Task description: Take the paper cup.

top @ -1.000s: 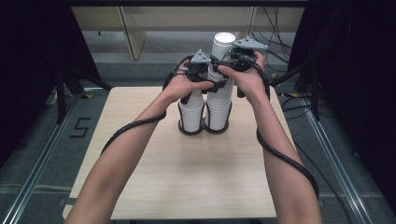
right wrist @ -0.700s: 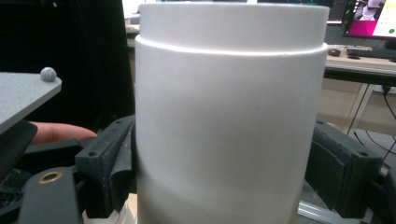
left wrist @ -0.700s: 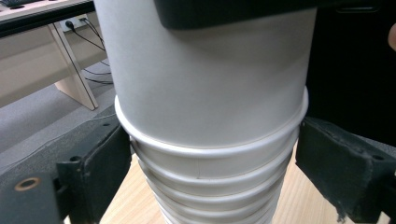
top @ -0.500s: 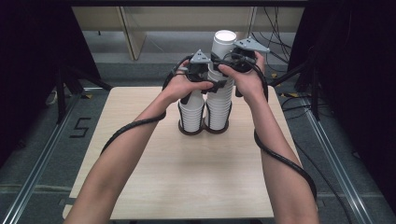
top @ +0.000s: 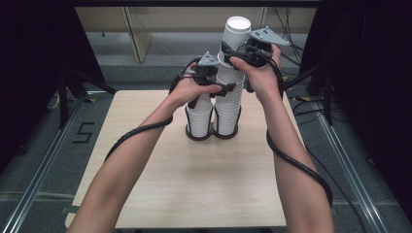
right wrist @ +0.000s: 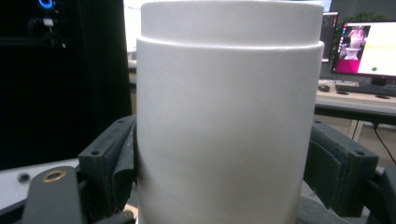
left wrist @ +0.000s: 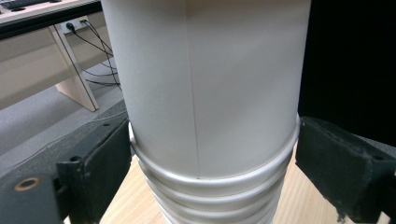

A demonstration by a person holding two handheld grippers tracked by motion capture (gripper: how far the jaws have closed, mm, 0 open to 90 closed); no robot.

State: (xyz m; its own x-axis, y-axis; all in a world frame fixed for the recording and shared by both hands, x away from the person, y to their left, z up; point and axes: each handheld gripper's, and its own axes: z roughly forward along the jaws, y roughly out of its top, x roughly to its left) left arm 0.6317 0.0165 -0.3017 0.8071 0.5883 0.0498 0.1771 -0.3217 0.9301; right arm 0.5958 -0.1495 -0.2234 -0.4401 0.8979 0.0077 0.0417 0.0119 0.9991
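We see a white paper cup [top: 236, 30] turned upside down, sitting at the top of the taller stack of cups [top: 228, 104], which stands near the middle of the far half of the wooden table [top: 194, 184]. The right gripper [top: 238, 51] has its jaws closed on this top cup; in the right gripper view the cup [right wrist: 229, 130] stands upright between the two black pads, which press on its sides. The jaws have just been closing, with the cup between them. The left gripper [top: 221, 90] reaches across to the taller stack lower down; in the left gripper view its jaws sit either side of the stacked rims [left wrist: 215, 182], the left pad touching, while on the other side we cannot tell whether the pad touches. A shorter stack of cups [top: 199, 119] stands just beside the taller one, on its left, and both rest in dark ring bases touching each other. Black cables [top: 296, 165] trail from the grippers along the person's forearms toward the near table edge.
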